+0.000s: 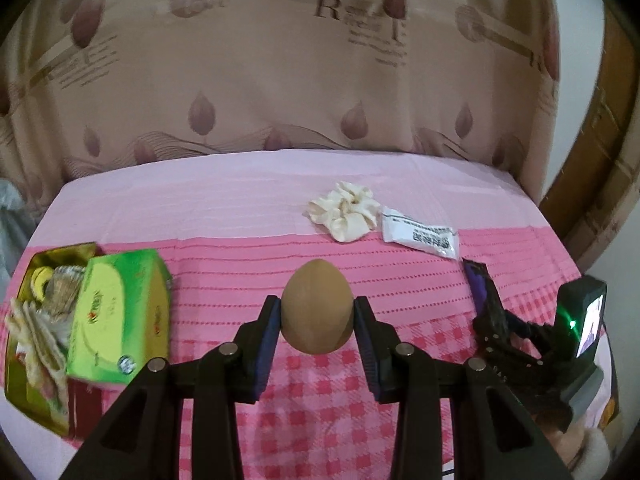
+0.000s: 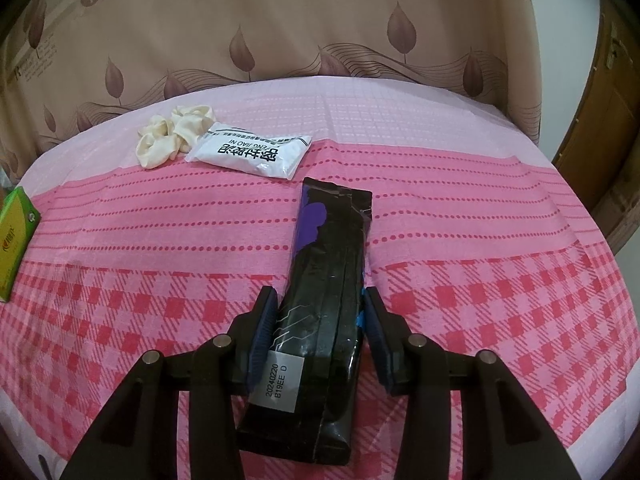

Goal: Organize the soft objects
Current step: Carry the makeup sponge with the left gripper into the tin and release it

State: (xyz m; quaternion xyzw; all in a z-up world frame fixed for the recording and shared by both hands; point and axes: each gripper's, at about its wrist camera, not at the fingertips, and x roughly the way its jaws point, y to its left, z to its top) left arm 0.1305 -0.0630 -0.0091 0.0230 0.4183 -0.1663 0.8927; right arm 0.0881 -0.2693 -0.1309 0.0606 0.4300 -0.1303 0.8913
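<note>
Clamping a brown egg-shaped sponge between its pads above the pink cloth, the left gripper faces a gold tin cut off at left. The right gripper squeezes a black packet resting on the cloth; the tin lies outside this view.

Brown egg-shaped sponge — clamped, upright
</note>
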